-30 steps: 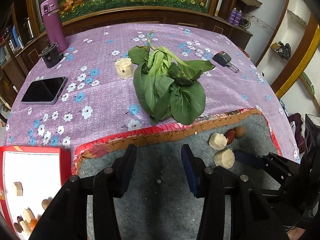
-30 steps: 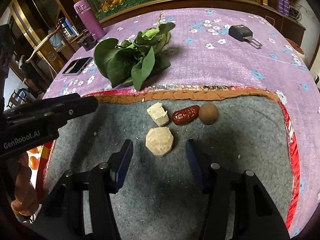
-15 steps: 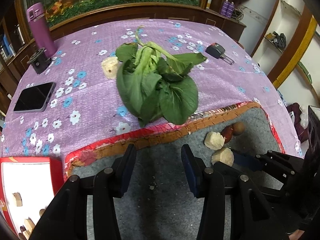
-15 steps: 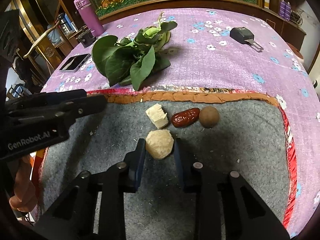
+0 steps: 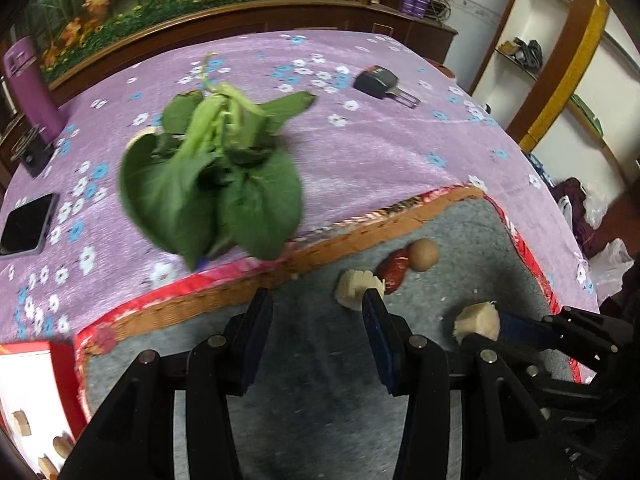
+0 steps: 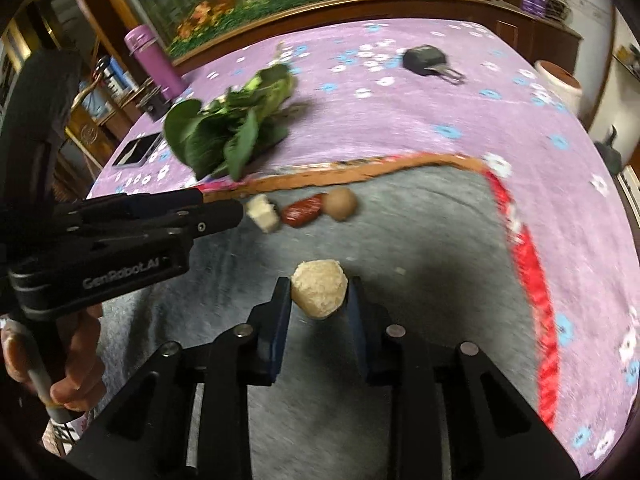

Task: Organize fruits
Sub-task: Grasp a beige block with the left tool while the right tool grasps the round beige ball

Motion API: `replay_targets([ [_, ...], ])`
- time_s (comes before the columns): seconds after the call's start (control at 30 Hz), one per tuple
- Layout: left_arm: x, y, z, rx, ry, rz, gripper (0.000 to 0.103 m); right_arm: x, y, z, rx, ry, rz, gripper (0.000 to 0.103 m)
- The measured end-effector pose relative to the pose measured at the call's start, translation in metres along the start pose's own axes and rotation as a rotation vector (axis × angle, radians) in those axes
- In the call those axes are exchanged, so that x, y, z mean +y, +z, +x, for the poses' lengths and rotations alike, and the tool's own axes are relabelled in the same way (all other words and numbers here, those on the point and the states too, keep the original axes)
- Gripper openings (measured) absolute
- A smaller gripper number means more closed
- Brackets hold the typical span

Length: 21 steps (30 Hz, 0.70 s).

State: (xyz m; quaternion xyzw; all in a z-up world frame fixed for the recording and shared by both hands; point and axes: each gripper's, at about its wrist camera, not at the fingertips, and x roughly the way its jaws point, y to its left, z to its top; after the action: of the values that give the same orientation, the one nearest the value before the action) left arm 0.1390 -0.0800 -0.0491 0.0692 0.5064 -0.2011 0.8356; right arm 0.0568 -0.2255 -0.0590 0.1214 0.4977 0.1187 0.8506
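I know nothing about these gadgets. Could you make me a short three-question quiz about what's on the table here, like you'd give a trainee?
1. True or false: the right hand-held gripper is closed on a pale round fruit piece.
2. Which lies between the pale cube-shaped chunk and the round brown fruit on the grey mat? A) a car key B) a red date C) a phone
3. Fill in: the left hand-held gripper holds ____ between its fingers.

Key
1. True: its jaws have just been closing and now pinch the piece on both sides.
2. B, the red date.
3. Nothing; it is open over the mat.
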Motion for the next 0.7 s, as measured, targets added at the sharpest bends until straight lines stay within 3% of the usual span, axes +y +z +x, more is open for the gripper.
replay_targets([
  [0.4, -0.021, -0.004, 0.009, 0.021, -0.017, 0.066, 0.047, -0.021, -0.001, -0.009, -0.017, 0.033, 0.053, 0.03],
  [0.7, -0.025, 0.001, 0.022, 0.027, -0.007, 0.036, 0.03, -0.032, -0.003, -0.011, -0.011, 0.041, 0.074, 0.03],
])
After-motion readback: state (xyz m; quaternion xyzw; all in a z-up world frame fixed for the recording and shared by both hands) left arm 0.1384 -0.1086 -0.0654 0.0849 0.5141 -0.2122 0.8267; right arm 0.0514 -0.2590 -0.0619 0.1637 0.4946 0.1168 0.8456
